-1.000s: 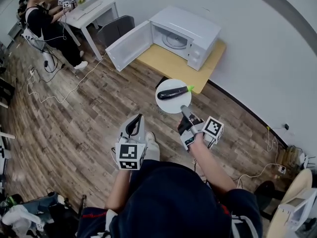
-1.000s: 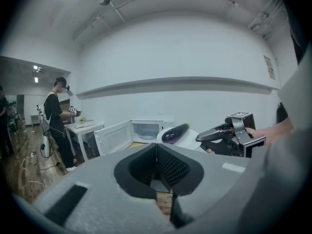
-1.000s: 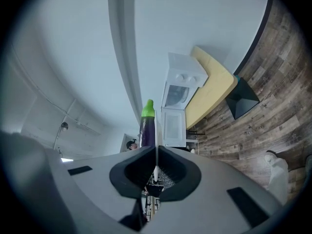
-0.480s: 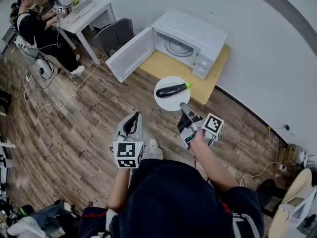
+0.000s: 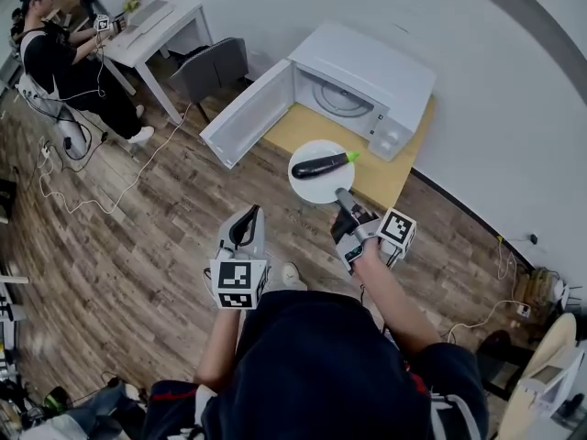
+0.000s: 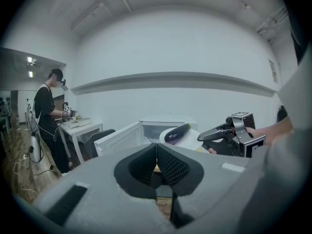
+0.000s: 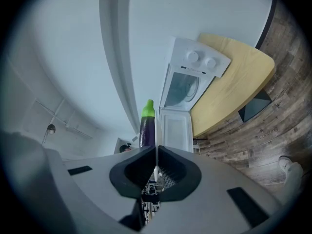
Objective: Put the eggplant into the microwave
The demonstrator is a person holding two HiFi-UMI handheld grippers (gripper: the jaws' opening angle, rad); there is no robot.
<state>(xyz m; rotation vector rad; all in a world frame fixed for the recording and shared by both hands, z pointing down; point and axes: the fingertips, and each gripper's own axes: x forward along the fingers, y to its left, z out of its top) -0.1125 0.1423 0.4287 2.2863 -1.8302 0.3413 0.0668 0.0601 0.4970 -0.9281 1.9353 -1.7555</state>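
The microwave (image 5: pixel 362 71) stands at 1 o'clock in the head view on a yellow-topped table (image 5: pixel 390 180), its door (image 5: pixel 246 126) swung wide toward 9 o'clock, so the cavity is free to load. A white plate (image 5: pixel 307 189) hangs level over the table's near edge. It serves as a carrier, so the load itself need not be pinched. The right gripper (image 5: pixel 347 202) has its jaws closed on the plate's rim at 5 o'clock. The left gripper (image 5: pixel 248 220) is held low at 7 o'clock of the plate, jaws together on nothing, apparently in reserve. The eggplant (image 5: pixel 321 164) lies across the plate, green stem toward 2 o'clock, not yet inside.
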